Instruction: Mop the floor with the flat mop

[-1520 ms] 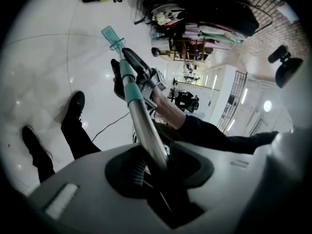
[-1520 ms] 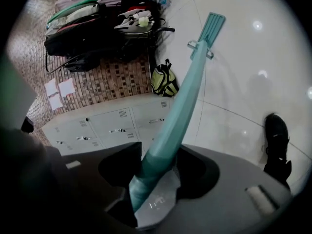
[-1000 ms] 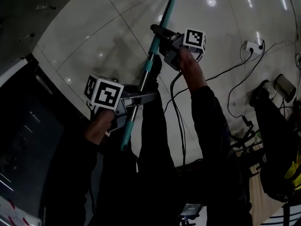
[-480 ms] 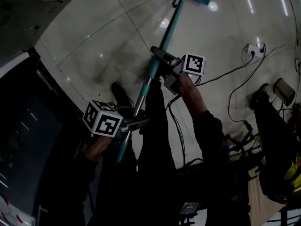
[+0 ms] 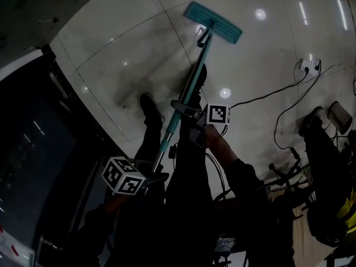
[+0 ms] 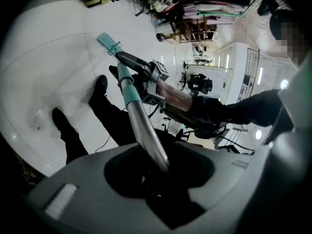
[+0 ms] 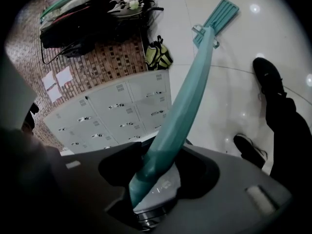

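The flat mop has a teal head [image 5: 213, 21] lying flat on the glossy white tiled floor [image 5: 122, 32] far ahead. Its teal and silver pole [image 5: 186, 96] slants back toward me. My right gripper [image 5: 186, 115] is shut on the teal part of the pole [image 7: 180, 106], higher up. My left gripper [image 5: 153, 176] is shut on the silver lower part of the pole [image 6: 146, 128] near its end. The mop head [image 7: 222, 12] also shows in the right gripper view and, small, the mop head [image 6: 108, 43] in the left gripper view.
My two dark shoes [image 5: 149, 109] stand on the tiles beside the pole. A grey smear [image 5: 125, 96] marks the floor to the left. Black cables [image 5: 278, 88] and a power strip [image 5: 307, 67] lie at the right. Grey lockers [image 7: 117, 106] and a dark cabinet [image 5: 33, 149] line the edges.
The mop head has slid back toward me and lies fully in view. Both grippers, still shut on the pole, have drawn down and back toward my body.
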